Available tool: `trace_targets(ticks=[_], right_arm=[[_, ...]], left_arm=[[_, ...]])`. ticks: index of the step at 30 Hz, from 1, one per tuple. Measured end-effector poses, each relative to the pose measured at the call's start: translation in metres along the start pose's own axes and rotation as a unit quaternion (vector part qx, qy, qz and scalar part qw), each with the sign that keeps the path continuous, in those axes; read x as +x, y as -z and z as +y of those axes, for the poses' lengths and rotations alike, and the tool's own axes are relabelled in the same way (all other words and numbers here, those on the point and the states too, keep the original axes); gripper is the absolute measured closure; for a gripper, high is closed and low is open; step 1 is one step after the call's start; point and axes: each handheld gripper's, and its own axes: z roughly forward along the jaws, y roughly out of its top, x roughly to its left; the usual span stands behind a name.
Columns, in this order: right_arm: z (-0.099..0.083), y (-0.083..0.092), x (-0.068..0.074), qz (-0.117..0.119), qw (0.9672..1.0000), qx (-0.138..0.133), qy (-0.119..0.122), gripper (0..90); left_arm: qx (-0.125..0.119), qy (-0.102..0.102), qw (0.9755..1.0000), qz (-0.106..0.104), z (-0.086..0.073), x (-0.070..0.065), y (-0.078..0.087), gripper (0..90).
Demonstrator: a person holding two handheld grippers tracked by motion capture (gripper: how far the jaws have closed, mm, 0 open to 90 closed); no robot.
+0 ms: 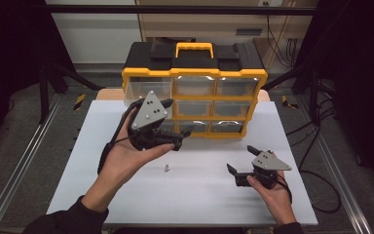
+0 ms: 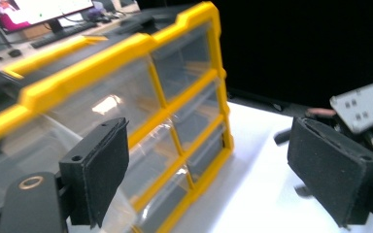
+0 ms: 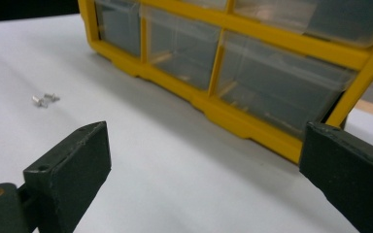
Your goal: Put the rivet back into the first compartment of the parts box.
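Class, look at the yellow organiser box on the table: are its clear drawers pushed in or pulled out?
Pushed in. Every visible clear drawer front sits flush within the yellow frame of the organiser box; none sticks out over the white table.

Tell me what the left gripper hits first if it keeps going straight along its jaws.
Probably the organizer's clear drawer fronts: the open left gripper points at its lower rows, though depth is hard to judge.

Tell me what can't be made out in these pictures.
- Small metal parts on the white table: too small in the high view, and in the right gripper view, to tell their kind.
- Drawer contents of the yellow organizer: glare and blur in the left gripper view.
- Left tongs, high view: partly behind the hand.
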Motion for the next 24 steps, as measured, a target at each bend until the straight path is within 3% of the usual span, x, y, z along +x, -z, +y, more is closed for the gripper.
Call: trace_targets(ticks=[10, 20, 22, 24], right_arm=[[-0.001, 0.008, -0.011, -0.025, 0.9983, -0.050, -0.015, 8.1], [-0.001, 0.010, -0.017, -0.036, 0.9973, -0.058, -0.027, 7.2], [-0.001, 0.010, -0.017, -0.038, 0.9973, -0.055, -0.029, 6.5], [-0.002, 0.010, -0.017, -0.040, 0.9974, -0.052, -0.030, 6.3]], left_arm=[[0.024, 0.003, 0.9991, -0.035, -0.031, -0.024, -0.022, 14.3], [0.039, 0.009, 0.9976, -0.057, -0.060, -0.033, -0.040, 13.6], [0.043, -0.001, 0.9975, -0.056, -0.066, -0.032, -0.044, 13.3], [0.046, 0.010, 0.9971, -0.060, -0.077, -0.033, -0.049, 12.3]])
